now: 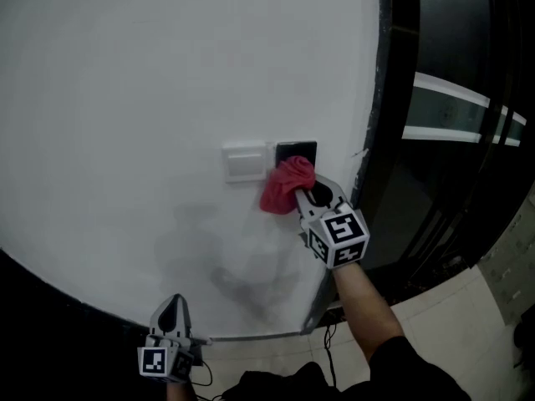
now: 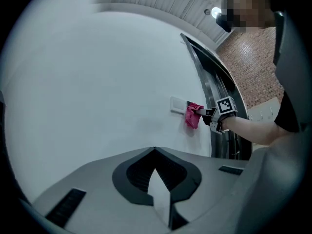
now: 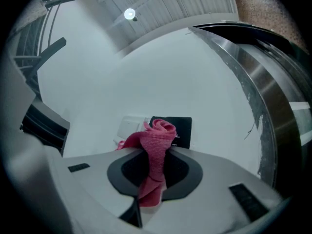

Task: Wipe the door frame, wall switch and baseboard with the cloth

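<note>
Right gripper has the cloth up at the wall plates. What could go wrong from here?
1. The red cloth is a bunched wad in the right gripper; pushing on the white switch may toggle it.
2. Little cloth sticks out ahead, so hard jaws could scrape the black plate.
3. The chipped door frame edge nearby might snag it.

Wall point(image 1: 150, 82): broad bare face left of and above the white switch point(image 1: 244, 162), open to passage. Black plate point(image 1: 303, 149): fronted by red cloth point(image 1: 286, 185) in the right gripper point(image 1: 303, 194). Door frame point(image 1: 383, 98): bounds the wall just right of the plates. Left gripper point(image 1: 174, 301): low, well apart.
</note>
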`<state>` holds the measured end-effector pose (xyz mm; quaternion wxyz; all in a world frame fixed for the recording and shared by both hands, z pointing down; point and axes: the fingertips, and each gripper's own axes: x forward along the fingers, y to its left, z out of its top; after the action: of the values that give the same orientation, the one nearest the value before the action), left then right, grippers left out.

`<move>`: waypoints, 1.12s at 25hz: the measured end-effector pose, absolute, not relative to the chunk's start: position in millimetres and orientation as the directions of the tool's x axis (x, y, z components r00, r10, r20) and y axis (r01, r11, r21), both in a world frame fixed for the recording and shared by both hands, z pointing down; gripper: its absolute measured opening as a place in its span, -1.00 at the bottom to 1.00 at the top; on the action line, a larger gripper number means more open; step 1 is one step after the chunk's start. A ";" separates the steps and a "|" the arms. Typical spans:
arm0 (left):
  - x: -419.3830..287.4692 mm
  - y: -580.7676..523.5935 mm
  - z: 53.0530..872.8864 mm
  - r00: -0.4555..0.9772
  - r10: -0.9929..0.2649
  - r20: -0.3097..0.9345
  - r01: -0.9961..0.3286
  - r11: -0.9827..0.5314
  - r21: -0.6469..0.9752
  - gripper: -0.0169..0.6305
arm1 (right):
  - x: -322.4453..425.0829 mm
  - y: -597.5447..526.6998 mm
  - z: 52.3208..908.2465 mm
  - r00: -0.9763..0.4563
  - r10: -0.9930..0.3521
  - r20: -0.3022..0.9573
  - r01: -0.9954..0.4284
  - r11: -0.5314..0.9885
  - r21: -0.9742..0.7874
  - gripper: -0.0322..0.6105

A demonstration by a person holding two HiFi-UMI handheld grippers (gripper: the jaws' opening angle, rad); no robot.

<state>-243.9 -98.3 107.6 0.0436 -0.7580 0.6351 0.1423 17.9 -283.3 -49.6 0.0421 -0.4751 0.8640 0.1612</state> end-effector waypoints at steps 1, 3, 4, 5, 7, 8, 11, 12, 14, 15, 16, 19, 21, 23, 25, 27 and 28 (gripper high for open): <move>-243.2 -98.5 110.2 0.155 -0.953 -0.262 -0.975 -0.190 0.116 -0.97 | 18.5 -283.4 -47.3 -0.547 -0.809 -0.216 -0.832 0.499 0.241 -0.74; -242.5 -99.4 115.2 0.154 -0.958 -0.244 -0.975 -0.187 0.118 -0.97 | 19.9 -284.1 -44.0 -0.556 -0.810 -0.188 -0.824 0.506 0.255 -0.74; -242.4 -99.9 116.9 0.154 -0.959 -0.240 -0.975 -0.186 0.121 -0.96 | 20.6 -284.7 -43.9 -0.561 -0.809 -0.174 -0.819 0.511 0.263 -0.74; -242.5 -100.2 118.2 0.154 -0.959 -0.239 -0.974 -0.188 0.126 -0.96 | 21.2 -285.2 -44.7 -0.566 -0.809 -0.162 -0.814 0.516 0.268 -0.74; -242.9 -100.2 120.9 0.156 -0.958 -0.239 -0.971 -0.193 0.138 -0.96 | 22.4 -284.2 -48.6 -0.574 -0.805 -0.149 -0.808 0.527 0.264 -0.74; -242.5 -99.8 122.5 0.158 -0.959 -0.235 -0.970 -0.196 0.147 -0.96 | 23.1 -282.4 -52.0 -0.578 -0.802 -0.152 -0.806 0.532 0.258 -0.74; -242.2 -100.6 123.6 0.168 -0.958 -0.233 -0.965 -0.208 0.158 -0.97 | 29.1 -278.1 -71.8 -0.568 -0.801 -0.190 -0.815 0.514 0.268 -0.74; -242.9 -102.6 122.4 0.169 -0.956 -0.239 -0.964 -0.211 0.162 -0.97 | 32.4 -278.6 -80.6 -0.557 -0.805 -0.207 -0.822 0.497 0.279 -0.74; -244.2 -106.0 121.8 0.168 -0.955 -0.243 -0.962 -0.213 0.171 -0.97 | 39.0 -279.9 -96.4 -0.537 -0.810 -0.236 -0.834 0.468 0.292 -0.74; -243.5 -106.9 122.6 0.171 -0.955 -0.241 -0.960 -0.216 0.175 -0.96 | 42.0 -280.0 -102.5 -0.531 -0.810 -0.248 -0.838 0.460 0.292 -0.74; -241.9 -107.7 123.1 0.177 -0.955 -0.238 -0.959 -0.221 0.176 -0.96 | 44.3 -279.8 -107.6 -0.528 -0.810 -0.257 -0.841 0.456 0.292 -0.74; -236.5 -111.0 121.3 0.195 -0.952 -0.238 -0.959 -0.236 0.156 -0.97 | 47.2 -281.2 -115.9 -0.519 -0.810 -0.272 -0.847 0.443 0.294 -0.74; -235.1 -112.0 121.0 0.203 -0.949 -0.240 -0.959 -0.242 0.144 -0.96 | 48.0 -284.7 -114.6 -0.511 -0.815 -0.273 -0.852 0.438 0.287 -0.74; -235.6 -111.2 124.1 0.206 -0.951 -0.232 -0.960 -0.243 0.141 -0.96 | 48.4 -286.7 -110.7 -0.507 -0.816 -0.278 -0.856 0.440 0.271 -0.74; -238.1 -109.7 126.5 0.197 -0.955 -0.220 -0.961 -0.232 0.148 -0.96 | 49.4 -286.5 -107.0 -0.499 -0.817 -0.288 -0.862 0.433 0.265 -0.74; -241.7 -108.9 127.8 0.184 -0.960 -0.211 -0.964 -0.218 0.154 -0.96 | 49.9 -286.3 -103.1 -0.490 -0.820 -0.295 -0.866 0.421 0.268 -0.74; -243.4 -109.0 128.9 0.180 -0.962 -0.207 -0.964 -0.214 0.157 -0.96 | 50.0 -286.4 -101.1 -0.487 -0.821 -0.298 -0.868 0.418 0.268 -0.74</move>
<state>-243.4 -109.0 128.9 0.0050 -0.7680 0.6269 0.1310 50.0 -286.4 -101.1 0.0601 -0.5029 0.8397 0.1958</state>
